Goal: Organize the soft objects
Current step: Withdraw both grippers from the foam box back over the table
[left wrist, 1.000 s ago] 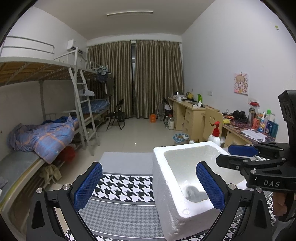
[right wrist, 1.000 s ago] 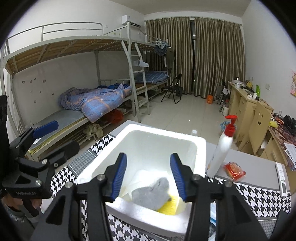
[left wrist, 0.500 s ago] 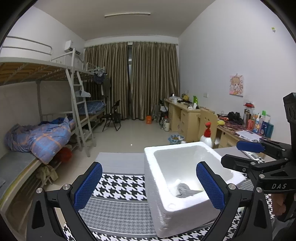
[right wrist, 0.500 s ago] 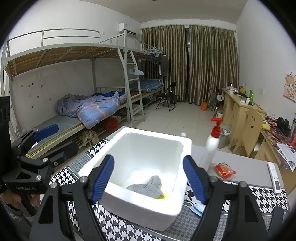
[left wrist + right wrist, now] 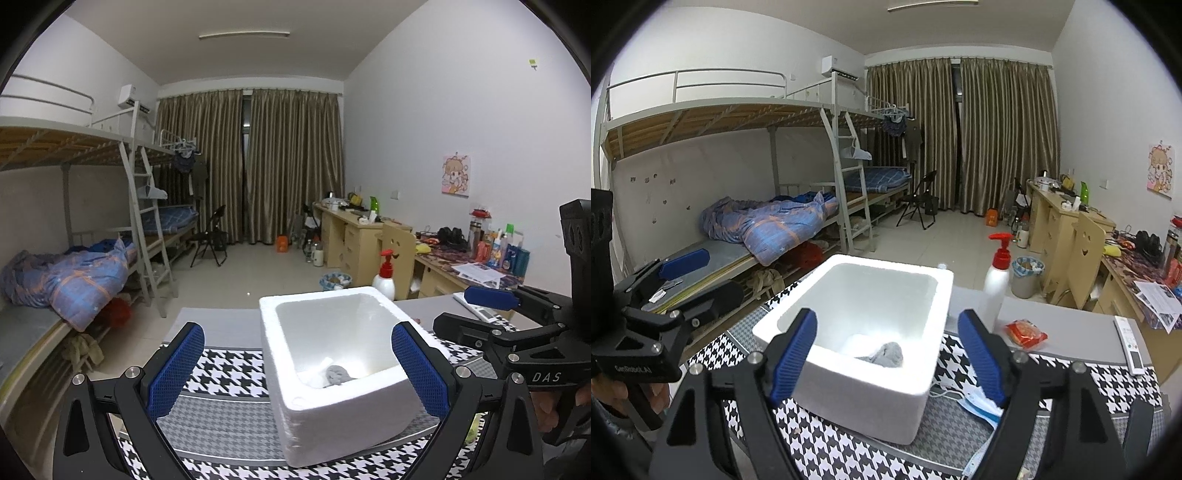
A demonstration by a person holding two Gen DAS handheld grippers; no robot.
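A white foam box stands on the houndstooth table cloth; it also shows in the right wrist view. A grey soft cloth lies inside it on something white, also seen in the right wrist view. My left gripper is open and empty, held back from the box's near side. My right gripper is open and empty, above the box's near edge. Each gripper shows in the other's view: the right one to the right of the box, the left one to its left.
A white pump bottle with red top stands behind the box. A red snack packet and a white remote lie on the grey table part. A blue-white face mask lies right of the box. Bunk beds left, desks right.
My right gripper opened, letting the grey cloth drop into the box, and pulled up and back. My left gripper also drew back from the box, staying open.
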